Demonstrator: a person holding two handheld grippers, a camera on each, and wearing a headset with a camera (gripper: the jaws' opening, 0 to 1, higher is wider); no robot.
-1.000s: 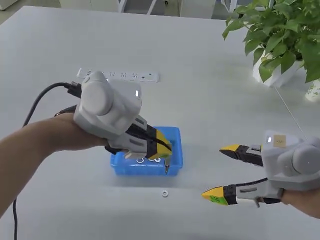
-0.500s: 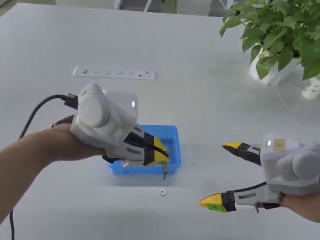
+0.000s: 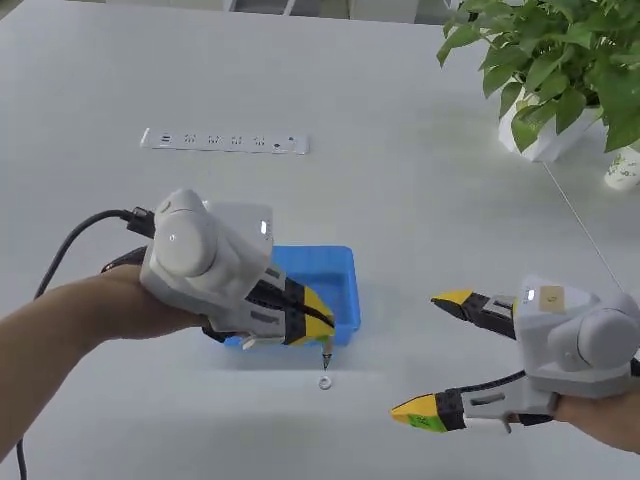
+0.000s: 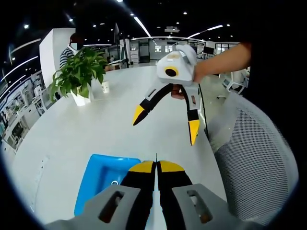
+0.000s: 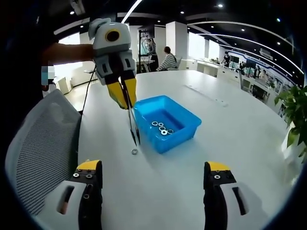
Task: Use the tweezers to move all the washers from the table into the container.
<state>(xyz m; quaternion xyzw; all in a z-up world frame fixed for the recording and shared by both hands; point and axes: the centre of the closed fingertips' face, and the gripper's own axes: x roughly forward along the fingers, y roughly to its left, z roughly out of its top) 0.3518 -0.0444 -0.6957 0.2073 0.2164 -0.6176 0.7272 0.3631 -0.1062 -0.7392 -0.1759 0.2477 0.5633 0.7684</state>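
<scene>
My left gripper is shut on thin metal tweezers, in front of the blue container. The tweezers' tip hangs just above a lone washer on the white table. In the right gripper view the tweezers point down at that washer, beside the container, which holds several washers. My right gripper is open and holds nothing, to the right of the washer. The left gripper view shows its jaws together on the tweezers and the open right gripper ahead.
A white power strip lies at the back of the table. A potted plant stands at the far right. A black cable trails from the left gripper. A mesh chair is at the table's near edge.
The left gripper has lowered the tweezers from the container's front edge toward the lone washer. The right gripper stays open, barely moved. The head camera has tilted slightly.
</scene>
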